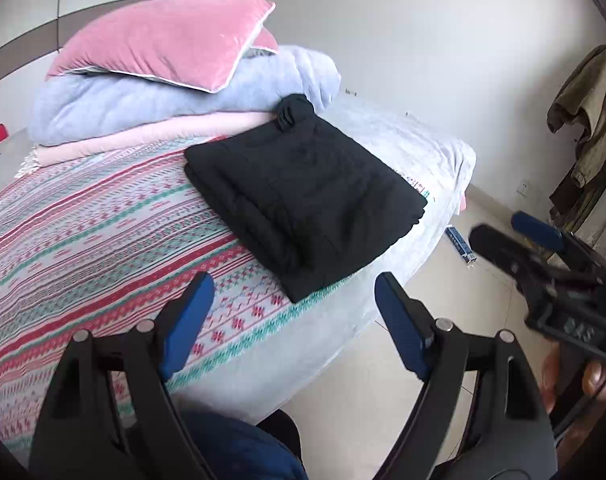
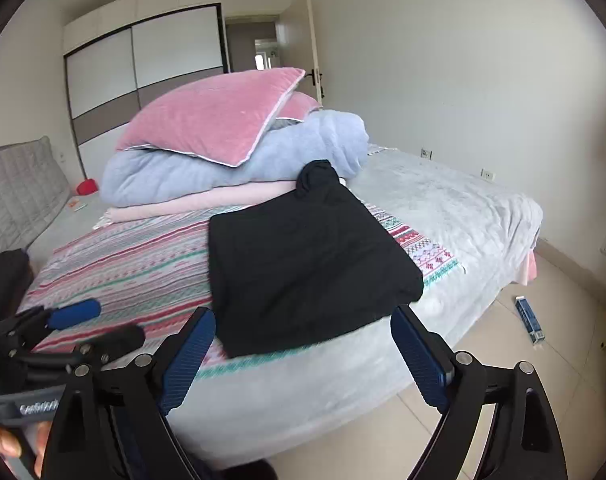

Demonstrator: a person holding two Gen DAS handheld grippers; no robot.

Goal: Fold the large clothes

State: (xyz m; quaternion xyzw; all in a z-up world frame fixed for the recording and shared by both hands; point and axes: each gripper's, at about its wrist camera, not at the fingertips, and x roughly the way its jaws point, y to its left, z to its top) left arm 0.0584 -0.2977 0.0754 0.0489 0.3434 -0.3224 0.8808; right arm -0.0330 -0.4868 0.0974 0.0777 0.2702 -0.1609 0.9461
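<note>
Left wrist view: black garment [image 1: 303, 200] sits folded into a chunky rectangle on the striped sheet [image 1: 83, 232], near the bed [image 1: 423, 152] edge closest to us, hood end bunched up against the bedding pile [image 1: 163, 108].

Left hand-held gripper [image 1: 295, 320]: spread wide, nothing in it, hanging off the bed edge short of the garment.

Right hand-held gripper [image 2: 303, 352]: same deal, released and empty, apart from the cloth.

Progress guess: fold looks pretty much done, maybe just a final tidy left.

Risk 1: the near corner lies just beside the bed edge. Nudge or drag it toward us and the layers could slide off onto the floor [image 1: 383, 360].

Risk 2: grab only the top layer and the stack peels open, so the fold is undone.

Risk 3: that hood lump isn't flat. Push the garment back and it'll jam into the pile and rumple more.

Risk 4: the two grippers are close together, and could clip each other going in.
</note>
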